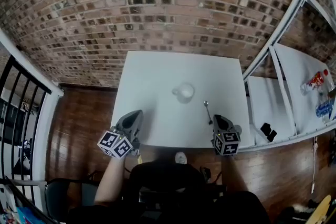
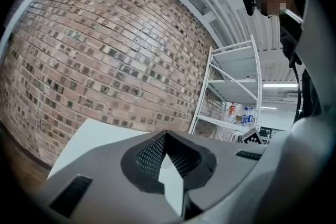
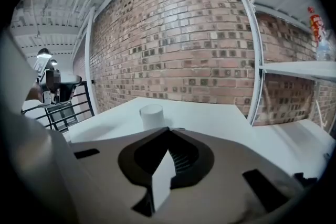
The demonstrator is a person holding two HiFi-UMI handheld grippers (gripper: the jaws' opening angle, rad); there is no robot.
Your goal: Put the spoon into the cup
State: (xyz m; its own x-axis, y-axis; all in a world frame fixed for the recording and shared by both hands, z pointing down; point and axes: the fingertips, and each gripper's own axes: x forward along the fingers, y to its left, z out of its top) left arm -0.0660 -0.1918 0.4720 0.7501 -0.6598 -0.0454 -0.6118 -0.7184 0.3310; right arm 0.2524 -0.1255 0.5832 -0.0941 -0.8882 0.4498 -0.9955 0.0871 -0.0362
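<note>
**Right hand closest to the spoon, nothing picked up yet**

Both grippers hover at the near edge of the white table (image 1: pixel 157 73), and neither holds anything. On the left gripper (image 1: pixel 138 113) the fingers are together with nothing between them. Same story on the right gripper (image 1: pixel 217 117): fingers pressed shut, empty.

The spoon (image 1: pixel 208 113) lies flat on the table, right of centre. Its long axis runs near-to-far w/ a slight tilt, and the near end sits just beyond the right fingers, a touch to their left. So the right hand is clearly nearer, while the left is well apart at the near-left corner. The cup (image 1: pixel 184 93) stands upright, far and left of the spoon, close by but not touching it.

My read is that the right fingers need to open first, then go forward and down across the handle, i.e. crosswise to that near-far line. After that it's a short carry far-left to the cup.

Hard to make out:
- The spoon is tiny from the head view. The far end looks like the bowl, but I can't be sure.
- In the right gripper view the cup (image 3: pixel 152 115) shows plainly past the fingertips, but the spoon is mostly hidden behind the gripper's own body.
- The left gripper view shows neither item clearly, just table, brick wall and shelf.
</note>
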